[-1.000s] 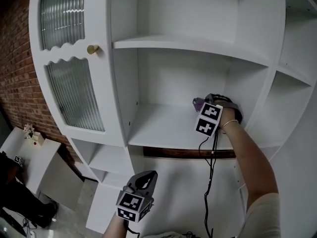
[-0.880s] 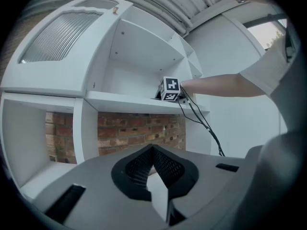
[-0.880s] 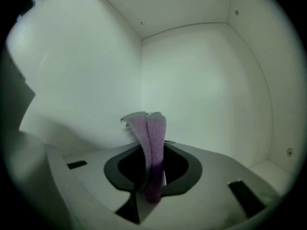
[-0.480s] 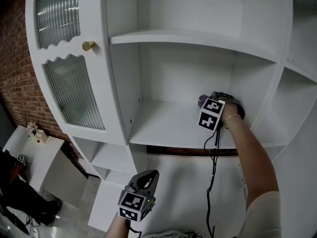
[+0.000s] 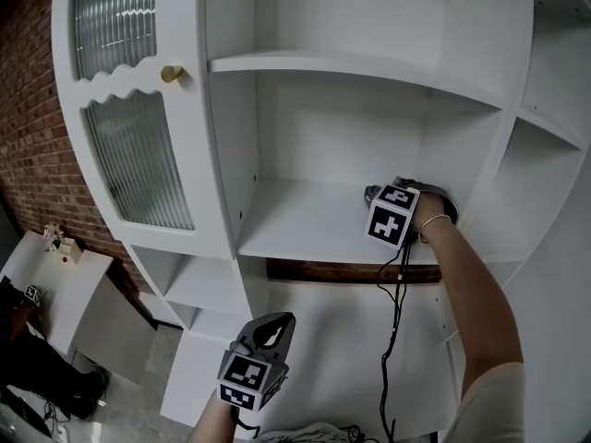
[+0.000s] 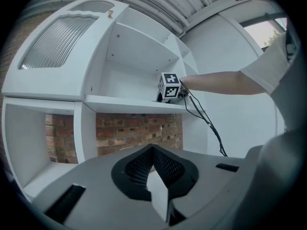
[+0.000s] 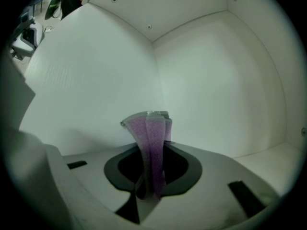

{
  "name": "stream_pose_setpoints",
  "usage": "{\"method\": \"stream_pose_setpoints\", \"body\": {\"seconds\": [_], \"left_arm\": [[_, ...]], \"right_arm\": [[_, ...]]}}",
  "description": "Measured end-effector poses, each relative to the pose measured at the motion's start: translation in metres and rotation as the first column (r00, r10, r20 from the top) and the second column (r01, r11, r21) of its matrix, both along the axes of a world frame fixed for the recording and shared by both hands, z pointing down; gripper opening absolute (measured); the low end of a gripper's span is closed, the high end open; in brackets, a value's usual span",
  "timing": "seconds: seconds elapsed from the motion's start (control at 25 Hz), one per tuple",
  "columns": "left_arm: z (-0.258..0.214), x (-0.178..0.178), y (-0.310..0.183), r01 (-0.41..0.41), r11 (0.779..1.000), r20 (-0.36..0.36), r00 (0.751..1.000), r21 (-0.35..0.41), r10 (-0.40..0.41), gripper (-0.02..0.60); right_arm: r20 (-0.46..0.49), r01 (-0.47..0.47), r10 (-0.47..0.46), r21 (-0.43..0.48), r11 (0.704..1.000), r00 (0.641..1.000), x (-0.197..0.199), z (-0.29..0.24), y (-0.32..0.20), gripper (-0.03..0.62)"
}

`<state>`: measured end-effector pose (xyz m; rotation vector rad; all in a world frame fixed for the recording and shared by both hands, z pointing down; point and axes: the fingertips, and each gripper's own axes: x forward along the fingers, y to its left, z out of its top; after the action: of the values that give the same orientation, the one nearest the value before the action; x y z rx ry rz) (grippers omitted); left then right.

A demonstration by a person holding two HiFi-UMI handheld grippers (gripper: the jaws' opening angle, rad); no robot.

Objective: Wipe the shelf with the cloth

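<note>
A brick wall (image 5: 28, 146) stands at far left, beside the cabinet's ribbed-glass door (image 5: 138, 164) with its brass knob (image 5: 171, 74). The left hand-held gripper (image 5: 273, 328) hangs low in front of the lower compartments, well apart from the shelf (image 5: 295, 229), with its jaws together on nothing. The shelf's white board lies bare across its left and middle as far as its front edge. At its right rear corner the right hand-held gripper (image 5: 377, 194) is clamped on the cloth (image 7: 151, 138). The cloth is a purple, finely textured fabric, folded into several upright layers that rise above the jaws. It sits close to the corner where the back panel meets the side wall (image 7: 230, 80). A black cable (image 5: 395, 293) drops from this gripper over the shelf edge.
</note>
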<state>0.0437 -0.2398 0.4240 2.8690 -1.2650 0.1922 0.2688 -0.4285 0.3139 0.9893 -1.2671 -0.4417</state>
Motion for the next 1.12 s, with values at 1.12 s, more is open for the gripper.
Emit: {"method": "stream_pose_setpoints", "body": {"seconds": [1.12], "left_arm": [[-0.002,0.026,0.064,-0.167,0.986,0.008,0.986,-0.017,0.167,0.012]], "right_arm": [[0.076,0.027,-0.024,-0.042,0.999,0.997,-0.034,0.007,0.183,0.083]]}}
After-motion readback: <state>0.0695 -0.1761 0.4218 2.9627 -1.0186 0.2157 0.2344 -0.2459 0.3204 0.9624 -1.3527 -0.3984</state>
